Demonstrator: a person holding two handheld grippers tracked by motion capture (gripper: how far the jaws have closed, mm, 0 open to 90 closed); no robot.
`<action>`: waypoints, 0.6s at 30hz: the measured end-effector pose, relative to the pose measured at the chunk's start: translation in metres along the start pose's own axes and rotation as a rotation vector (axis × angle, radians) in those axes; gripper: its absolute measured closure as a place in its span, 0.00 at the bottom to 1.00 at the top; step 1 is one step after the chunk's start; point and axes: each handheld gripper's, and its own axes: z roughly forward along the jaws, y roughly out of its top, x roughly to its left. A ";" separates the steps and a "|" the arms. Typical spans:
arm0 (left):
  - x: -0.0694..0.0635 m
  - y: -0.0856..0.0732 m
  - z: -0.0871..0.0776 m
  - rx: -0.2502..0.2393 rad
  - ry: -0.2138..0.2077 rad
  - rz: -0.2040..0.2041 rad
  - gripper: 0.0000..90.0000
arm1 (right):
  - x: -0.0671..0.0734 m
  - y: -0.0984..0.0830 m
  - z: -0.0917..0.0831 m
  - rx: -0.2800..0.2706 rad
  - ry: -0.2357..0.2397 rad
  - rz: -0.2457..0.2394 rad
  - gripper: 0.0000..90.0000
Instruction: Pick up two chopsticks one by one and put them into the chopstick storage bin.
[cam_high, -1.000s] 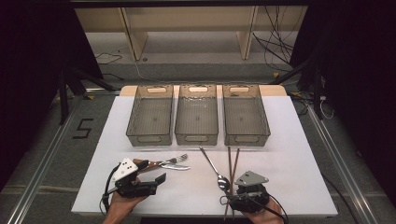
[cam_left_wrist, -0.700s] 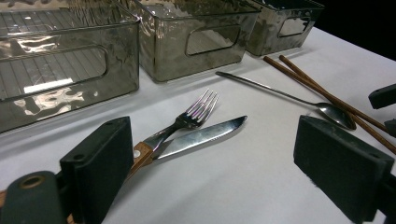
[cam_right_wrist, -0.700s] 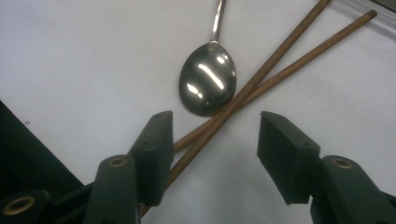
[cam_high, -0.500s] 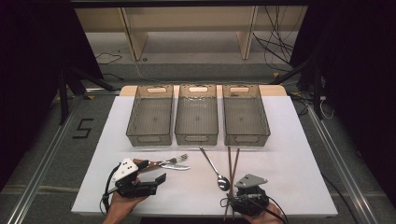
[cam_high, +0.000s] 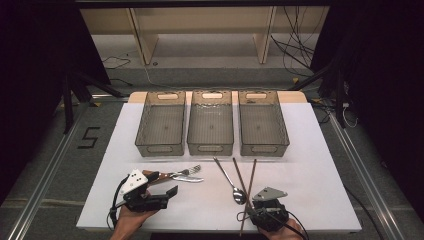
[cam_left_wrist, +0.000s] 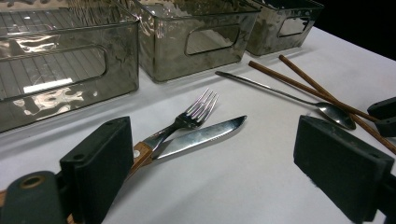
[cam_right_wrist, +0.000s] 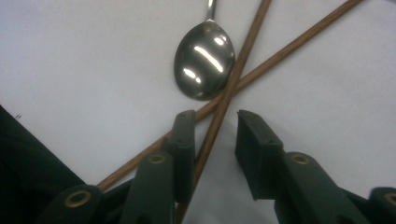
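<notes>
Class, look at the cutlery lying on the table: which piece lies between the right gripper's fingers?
One of the two crossed brown chopsticks. It runs between the right gripper fingers; the spoon, fork and knife do not.

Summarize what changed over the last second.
The right tool has just been closing its jaws around one brown wooden chopstick; a gap remains, no grip yet. The left tool, silver metal spoon, fork and knife stayed put.

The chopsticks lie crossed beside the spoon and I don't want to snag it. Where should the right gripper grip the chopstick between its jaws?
Grip that chopstick on its near end, below the crossing, coming straight down with the right gripper. There the stick lies alone on the table, away from the spoon.
</notes>
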 end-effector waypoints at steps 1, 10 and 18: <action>0.000 0.000 0.000 0.002 0.000 0.000 0.13 | 0.000 0.000 0.000 -0.002 -0.003 0.001 0.79; 0.000 0.000 0.000 0.001 -0.001 0.000 0.13 | -0.003 -0.004 -0.001 -0.028 -0.024 0.064 0.93; 0.000 0.000 0.000 0.001 -0.001 0.000 0.13 | -0.008 -0.006 -0.003 -0.054 -0.012 0.108 0.95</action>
